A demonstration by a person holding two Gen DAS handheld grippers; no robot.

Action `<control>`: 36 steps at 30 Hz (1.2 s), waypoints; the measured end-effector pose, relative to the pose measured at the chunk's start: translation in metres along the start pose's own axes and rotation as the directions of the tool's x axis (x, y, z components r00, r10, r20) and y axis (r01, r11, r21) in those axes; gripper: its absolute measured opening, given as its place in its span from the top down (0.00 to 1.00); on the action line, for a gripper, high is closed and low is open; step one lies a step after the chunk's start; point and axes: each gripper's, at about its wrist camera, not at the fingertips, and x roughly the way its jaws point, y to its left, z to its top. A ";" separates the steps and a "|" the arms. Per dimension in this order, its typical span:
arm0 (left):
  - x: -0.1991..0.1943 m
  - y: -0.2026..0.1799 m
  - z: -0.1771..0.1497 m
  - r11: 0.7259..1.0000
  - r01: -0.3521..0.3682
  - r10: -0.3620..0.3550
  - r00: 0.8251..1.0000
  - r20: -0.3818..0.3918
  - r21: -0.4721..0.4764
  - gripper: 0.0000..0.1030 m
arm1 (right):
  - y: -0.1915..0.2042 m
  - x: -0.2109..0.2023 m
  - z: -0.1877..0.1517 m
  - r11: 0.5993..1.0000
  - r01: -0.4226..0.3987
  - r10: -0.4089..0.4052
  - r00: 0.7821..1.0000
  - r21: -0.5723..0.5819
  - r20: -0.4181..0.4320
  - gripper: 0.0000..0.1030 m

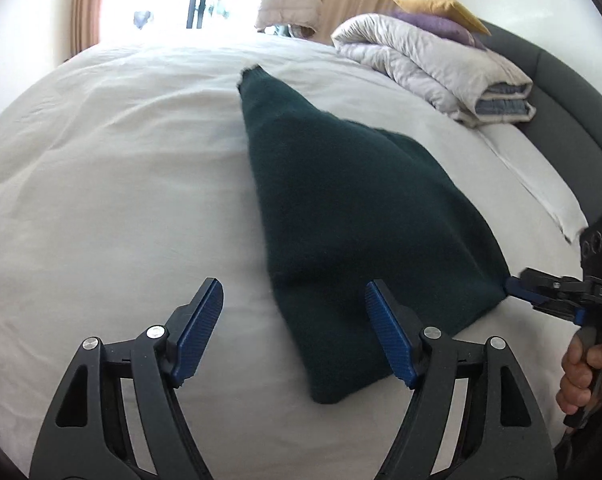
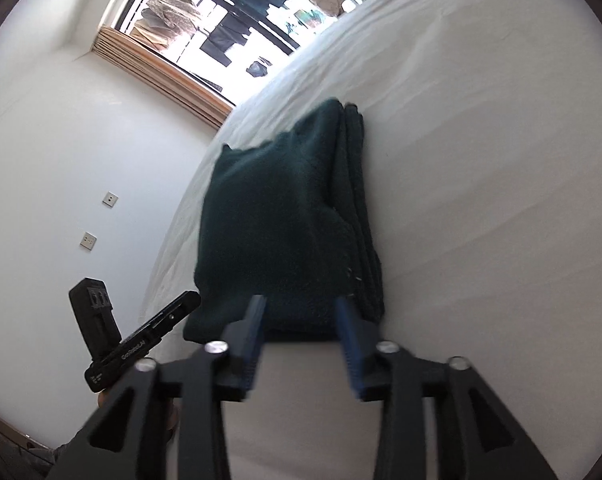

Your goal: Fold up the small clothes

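The white bed sheet (image 1: 101,168) lies bare on the left of the dark green garment (image 1: 341,208), with open room all the way to the far edge. The garment itself covers the middle. On the right, a folded duvet (image 1: 441,68) with a purple cushion (image 1: 433,24) and a yellow cushion (image 1: 441,6) stacked on it blocks the far corner, against the grey headboard (image 1: 561,92).
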 end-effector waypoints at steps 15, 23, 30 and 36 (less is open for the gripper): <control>0.075 0.042 0.058 0.942 0.184 -0.226 0.966 -0.123 -0.280 0.21 | -0.039 0.100 0.081 0.987 0.024 -0.002 0.991 0.162 -0.132 0.29; 0.091 0.028 0.064 0.949 0.202 -0.245 0.955 -0.165 -0.242 0.37 | -0.026 0.127 0.077 0.992 0.039 -0.014 0.980 0.123 -0.196 0.54; 0.081 0.012 0.077 0.962 0.189 -0.219 0.965 -0.145 -0.196 0.70 | 0.011 0.120 0.077 0.992 0.128 -0.127 0.980 -0.007 -0.152 0.72; 0.044 0.018 0.103 0.968 0.176 -0.189 0.980 -0.058 -0.182 0.74 | 0.057 0.111 0.093 0.993 0.084 -0.091 0.992 -0.079 -0.086 0.73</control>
